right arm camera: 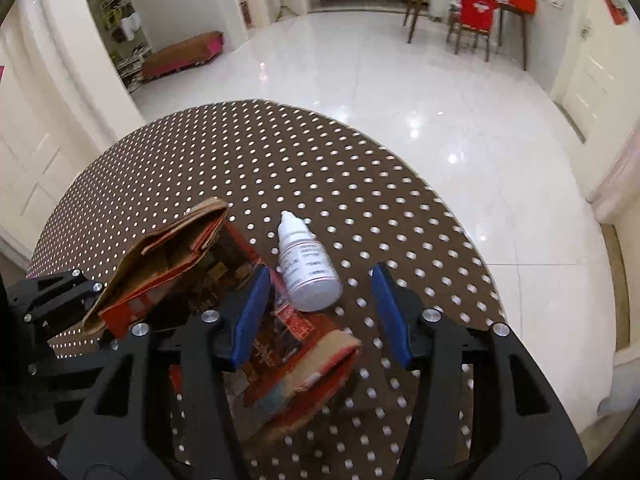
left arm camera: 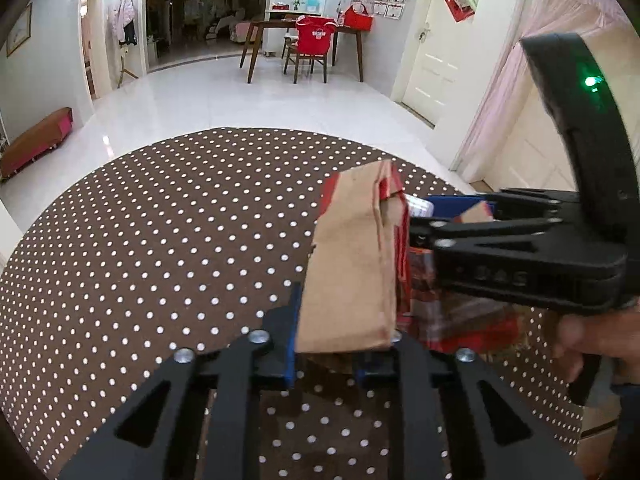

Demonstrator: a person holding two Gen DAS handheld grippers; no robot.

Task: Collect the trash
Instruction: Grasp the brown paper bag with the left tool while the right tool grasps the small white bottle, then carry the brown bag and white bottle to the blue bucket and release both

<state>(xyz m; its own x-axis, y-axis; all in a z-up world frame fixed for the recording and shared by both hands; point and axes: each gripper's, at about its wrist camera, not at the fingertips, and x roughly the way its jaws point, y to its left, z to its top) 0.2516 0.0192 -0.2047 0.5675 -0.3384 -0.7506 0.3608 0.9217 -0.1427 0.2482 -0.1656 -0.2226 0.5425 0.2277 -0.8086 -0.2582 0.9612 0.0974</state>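
My own left gripper (left arm camera: 326, 354) hides the lower end of the cardboard flap (left arm camera: 352, 256), my hand (left arm camera: 592, 336) is cut off at the right edge, and the bottle (right arm camera: 306, 266) label is too blurred to read.

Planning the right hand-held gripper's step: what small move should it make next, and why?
Probably close on the white dropper bottle: it lies between the right hand-held gripper's open blue pads, while the left hand-held gripper already pinches the torn cardboard box.

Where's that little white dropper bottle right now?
In the right wrist view, the white bottle lies on the dotted tablecloth, just right of the flattened red carton.
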